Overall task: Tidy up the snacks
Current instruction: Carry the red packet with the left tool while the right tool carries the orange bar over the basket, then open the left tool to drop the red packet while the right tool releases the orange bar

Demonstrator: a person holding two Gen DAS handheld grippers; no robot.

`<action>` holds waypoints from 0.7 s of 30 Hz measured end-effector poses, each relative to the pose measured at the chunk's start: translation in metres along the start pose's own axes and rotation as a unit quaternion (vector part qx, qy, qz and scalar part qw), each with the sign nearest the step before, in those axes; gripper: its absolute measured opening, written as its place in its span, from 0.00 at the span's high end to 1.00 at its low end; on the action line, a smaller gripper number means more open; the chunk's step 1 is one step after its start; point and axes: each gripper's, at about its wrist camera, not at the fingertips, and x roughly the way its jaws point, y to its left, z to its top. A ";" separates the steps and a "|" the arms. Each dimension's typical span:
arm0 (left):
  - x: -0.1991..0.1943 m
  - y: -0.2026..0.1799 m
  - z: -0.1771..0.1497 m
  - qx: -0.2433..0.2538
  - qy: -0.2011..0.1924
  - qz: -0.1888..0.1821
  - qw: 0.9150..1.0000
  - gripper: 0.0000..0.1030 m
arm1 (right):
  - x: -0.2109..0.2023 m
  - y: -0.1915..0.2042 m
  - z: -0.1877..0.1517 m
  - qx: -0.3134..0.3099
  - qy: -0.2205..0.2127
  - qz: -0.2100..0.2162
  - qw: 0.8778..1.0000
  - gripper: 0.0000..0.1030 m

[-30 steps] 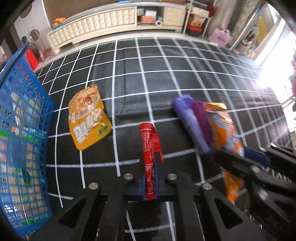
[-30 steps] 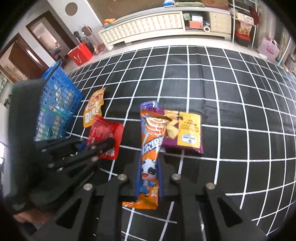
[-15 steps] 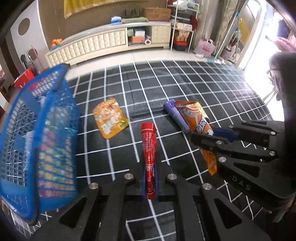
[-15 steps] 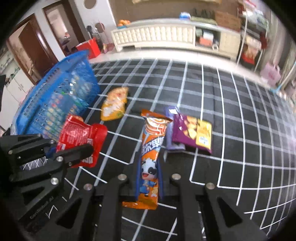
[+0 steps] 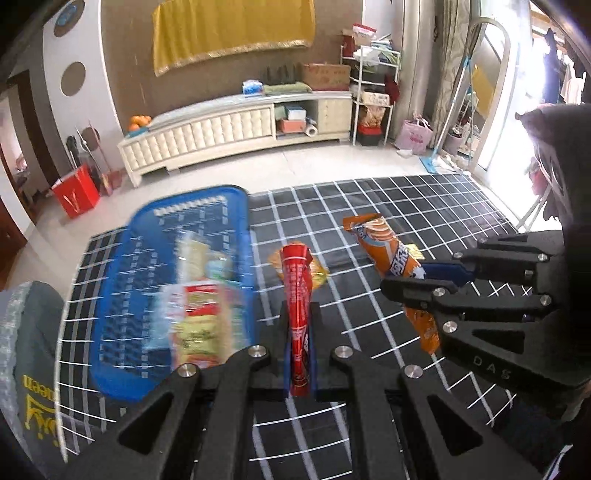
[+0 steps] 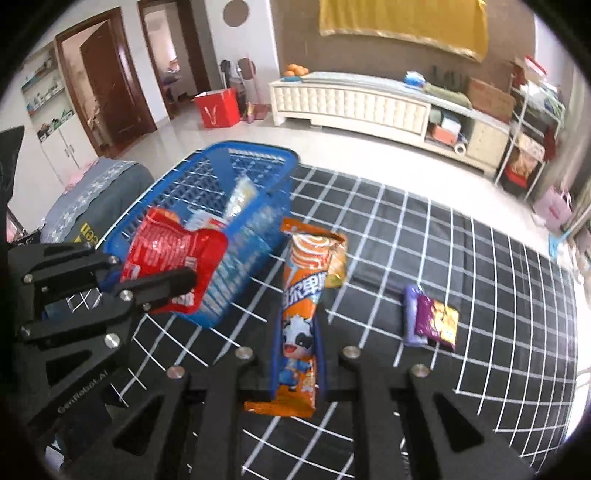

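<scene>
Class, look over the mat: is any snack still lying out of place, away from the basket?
Yes. A purple pack lies alone on the checked mat, far from the blue basket. A yellow pack also lies loose beside the basket.

**A lived-in family sitting room**

This is a home, a living room. A long cream media cabinet (image 5: 236,129) with a padded front runs along the back wall, oranges (image 5: 139,121) piled on one end and boxes tucked in its open shelves. A yellow cloth (image 5: 232,29) hangs on the brown wall above it. A white wire rack (image 5: 373,99) crammed with household odds and ends stands to the side. Dark wooden doors (image 6: 110,81) open onto further rooms, a red gift bag (image 6: 218,109) sits on the pale tiled floor (image 6: 236,134), and daylight pours through a curtained glass door (image 5: 509,110). A black rug with a white grid (image 6: 461,258) covers the middle.
</scene>
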 end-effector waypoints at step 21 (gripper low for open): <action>0.017 0.126 -0.026 0.009 0.005 0.044 0.999 0.94 | 0.046 0.099 0.051 -0.059 0.021 0.003 0.998 0.81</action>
